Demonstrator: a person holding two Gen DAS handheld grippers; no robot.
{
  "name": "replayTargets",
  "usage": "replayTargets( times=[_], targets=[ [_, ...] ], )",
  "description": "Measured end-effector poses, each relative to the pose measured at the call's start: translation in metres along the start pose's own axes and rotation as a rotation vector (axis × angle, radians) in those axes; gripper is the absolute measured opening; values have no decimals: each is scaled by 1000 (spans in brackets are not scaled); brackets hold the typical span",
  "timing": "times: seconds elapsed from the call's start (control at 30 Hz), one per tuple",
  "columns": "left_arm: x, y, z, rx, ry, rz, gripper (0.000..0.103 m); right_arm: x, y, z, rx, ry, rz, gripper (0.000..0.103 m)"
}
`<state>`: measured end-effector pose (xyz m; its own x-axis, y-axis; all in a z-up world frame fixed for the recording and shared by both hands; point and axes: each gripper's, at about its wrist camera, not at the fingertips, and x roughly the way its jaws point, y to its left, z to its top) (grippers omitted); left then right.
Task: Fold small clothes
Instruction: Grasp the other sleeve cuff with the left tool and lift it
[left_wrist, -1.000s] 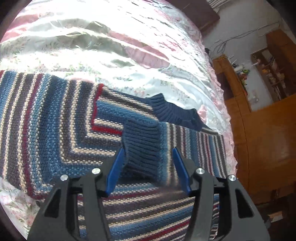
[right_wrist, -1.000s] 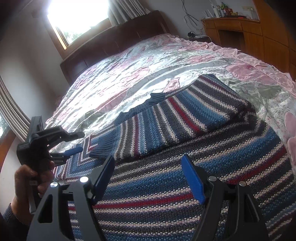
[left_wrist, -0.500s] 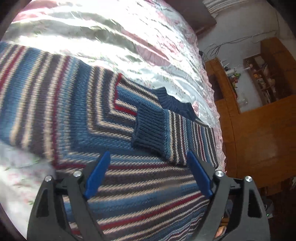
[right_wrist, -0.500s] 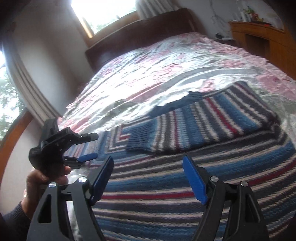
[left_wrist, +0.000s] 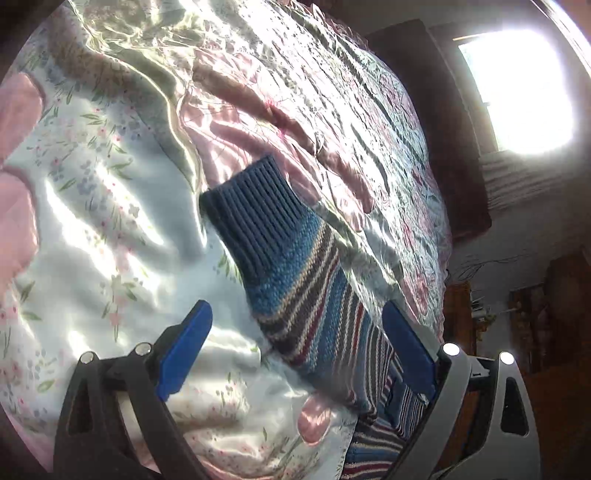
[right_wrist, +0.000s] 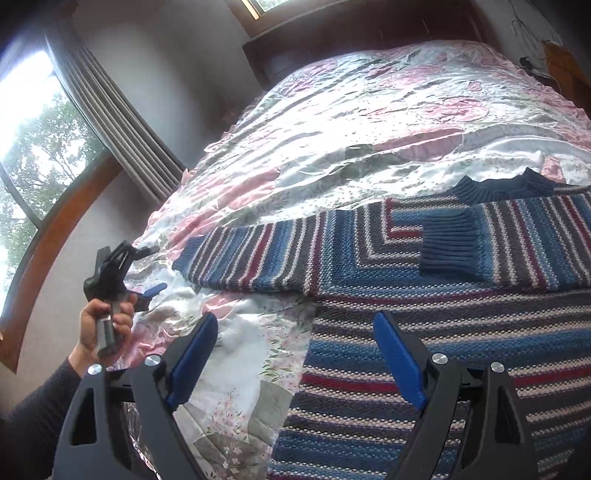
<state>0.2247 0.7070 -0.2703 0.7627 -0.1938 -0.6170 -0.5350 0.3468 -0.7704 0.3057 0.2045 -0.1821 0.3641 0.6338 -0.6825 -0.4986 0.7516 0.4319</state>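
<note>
A blue, maroon and cream striped knit sweater (right_wrist: 406, 354) lies flat on the floral satin bedspread (right_wrist: 369, 122). One sleeve is folded across the chest, its navy ribbed cuff (right_wrist: 447, 243) lying on the body. The other sleeve (right_wrist: 251, 258) stretches out to the left. In the left wrist view that outstretched sleeve (left_wrist: 306, 295) runs between the fingers of my open left gripper (left_wrist: 295, 314), with its navy cuff (left_wrist: 251, 218) beyond the tips. A hand holds the left gripper (right_wrist: 151, 269) just left of the sleeve end. My right gripper (right_wrist: 295, 325) hovers open over the sweater's lower left edge.
A dark wooden headboard (right_wrist: 369, 40) stands at the far end of the bed. A curtain (right_wrist: 122, 122) and a window (right_wrist: 29, 122) lie to the left. Wooden furniture (left_wrist: 554, 314) stands past the bed's far side. Bare bedspread surrounds the sweater.
My left gripper has left the folded cuff on the chest and moved out to the outstretched sleeve. My right gripper has swung left along the sweater's lower part. Both stay open.
</note>
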Motion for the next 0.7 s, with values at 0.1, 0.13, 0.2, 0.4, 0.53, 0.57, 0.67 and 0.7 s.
replayTargets(
  times=[0.1,0.13,0.2,0.4,0.53,0.57,0.67,0.7],
  targets=[
    [20,7,21,-46,11,-15,92,10,8,-7,-7,21,-8,87],
    [27,9,25,-54,13,-9,92,14,8,-9,-5,30,-11,87],
    [35,14,30,-65,11,-1,92,20,7,-12,-4,43,-17,87],
    [49,10,40,-36,-6,46,61,28,-2,-18,-2,70,-31,87],
    [50,13,40,-34,-16,92,23,24,-9,-21,-2,66,-40,87],
    [47,13,38,-32,-28,94,22,22,-12,-21,0,65,-43,87],
    [35,2,32,8,-61,99,12,19,-18,-25,11,65,-42,87],
    [31,-4,30,27,-73,99,7,18,-21,-26,13,64,-43,87]
  ],
)
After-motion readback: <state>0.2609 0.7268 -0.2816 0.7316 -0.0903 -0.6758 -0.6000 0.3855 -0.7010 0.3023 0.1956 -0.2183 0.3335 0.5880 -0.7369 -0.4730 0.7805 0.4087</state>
